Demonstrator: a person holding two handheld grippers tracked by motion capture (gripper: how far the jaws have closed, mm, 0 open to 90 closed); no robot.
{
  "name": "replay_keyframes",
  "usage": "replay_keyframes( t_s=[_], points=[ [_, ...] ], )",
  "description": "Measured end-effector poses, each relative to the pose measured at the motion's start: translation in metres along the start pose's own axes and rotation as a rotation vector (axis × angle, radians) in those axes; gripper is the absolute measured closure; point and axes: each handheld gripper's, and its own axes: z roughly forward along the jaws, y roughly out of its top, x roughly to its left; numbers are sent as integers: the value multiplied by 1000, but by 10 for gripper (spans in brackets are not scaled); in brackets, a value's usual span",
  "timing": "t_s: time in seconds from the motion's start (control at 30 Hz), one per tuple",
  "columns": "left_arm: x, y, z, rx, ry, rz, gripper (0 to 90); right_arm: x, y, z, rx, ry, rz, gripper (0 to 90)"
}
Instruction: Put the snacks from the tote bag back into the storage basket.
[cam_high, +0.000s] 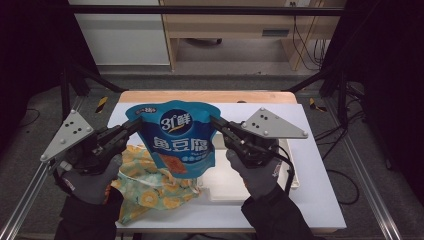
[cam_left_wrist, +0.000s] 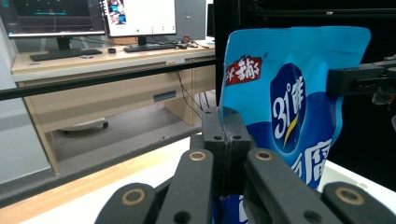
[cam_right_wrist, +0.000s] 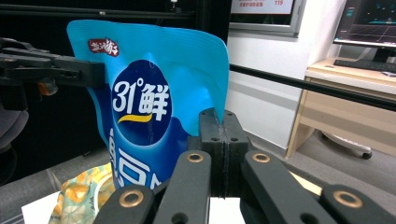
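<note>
Nearest you, your left hand-held gripper (cam_high: 134, 124) and right hand-held gripper (cam_high: 216, 122) are each clamped shut on a side edge of the blue snack pouch (cam_high: 176, 137), held upright above the patterned cloth (cam_high: 150, 187), white tray (cam_high: 235, 182) and worktop (cam_high: 320, 200).

A lab or office: monitors (cam_left_wrist: 93, 16) and a keyboard (cam_left_wrist: 65, 53) on a wooden desk (cam_left_wrist: 107, 88) at upper left, loose cables (cam_high: 307, 47) on the floor at upper right.
</note>
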Motion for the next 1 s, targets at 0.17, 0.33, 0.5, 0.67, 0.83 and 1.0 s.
replay_keyframes(
  t_s=[0.17, 0.33, 0.5, 0.67, 0.83, 1.0],
  points=[
    [-8, 2, 7, 2, -14, 11, 900, -5, -2, -10, -1, -16, 2, 900],
    [-13, 2, 14, 3, -30, 8, 900, -10, -3, -19, 4, -32, -2, 900],
    [-19, 3, 19, 2, -45, 9, 900, -14, -4, -26, 1, -46, -1, 900],
    [-26, 5, 25, 1, -57, 9, 900, -18, -5, -33, -3, -60, 1, 900],
    [-31, 5, 31, -5, -65, 25, 900, -23, -7, -40, -4, -73, 3, 900],
    [-38, 4, 39, -1, -73, 32, 900, -29, -11, -47, -2, -87, 16, 900]
  ],
)
